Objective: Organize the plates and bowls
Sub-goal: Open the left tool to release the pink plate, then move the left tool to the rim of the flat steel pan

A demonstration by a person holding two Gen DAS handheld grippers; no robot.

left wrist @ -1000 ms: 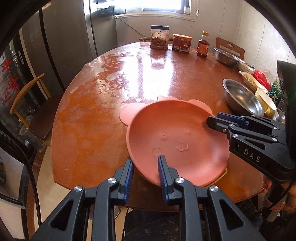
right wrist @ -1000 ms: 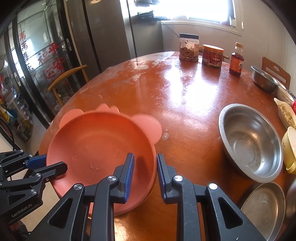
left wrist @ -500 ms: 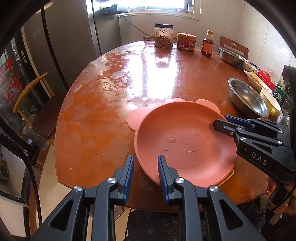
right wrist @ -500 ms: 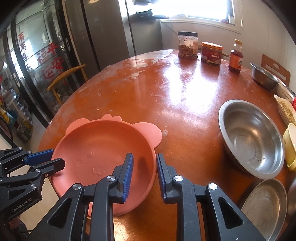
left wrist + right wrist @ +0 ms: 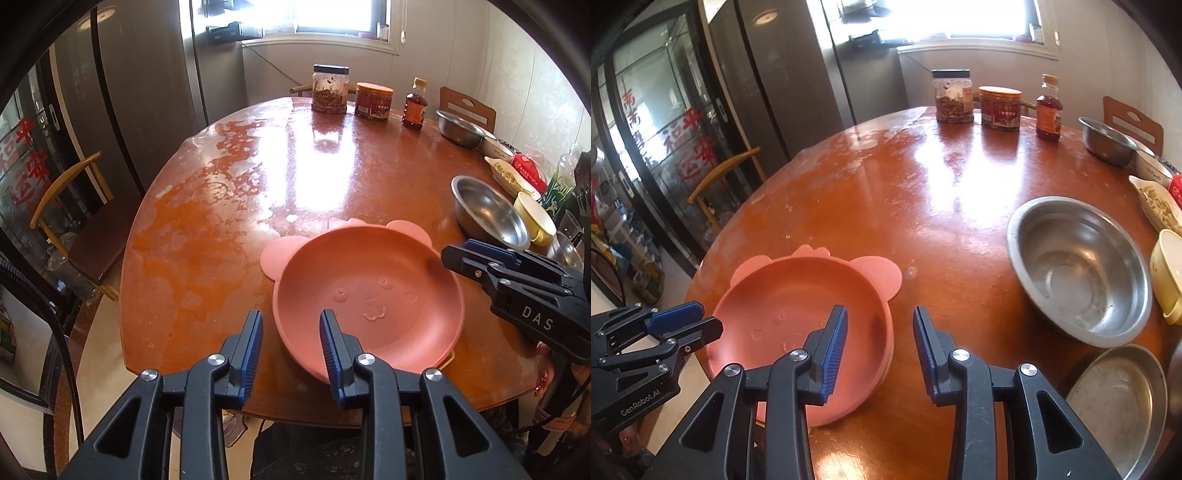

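Note:
A pink bear-eared plate lies flat near the table's front edge, with a yellow edge showing under it. My left gripper straddles the plate's near-left rim; its jaws are opening and the blue pads stand off the rim. My right gripper straddles the plate at its right rim, jaws opening too, pads clear of it. Each gripper shows in the other's view: the right one at the plate's far right, the left one at its left.
To the right of the plate stand a large steel bowl, a flat steel plate and a yellow bowl. Jars, a bottle and a small steel bowl line the far edge. A wooden chair stands left of the table.
Both grippers were shut on the pink plate's rim; their jaws have now parted and let go. The plate has settled lower, flat on the table.

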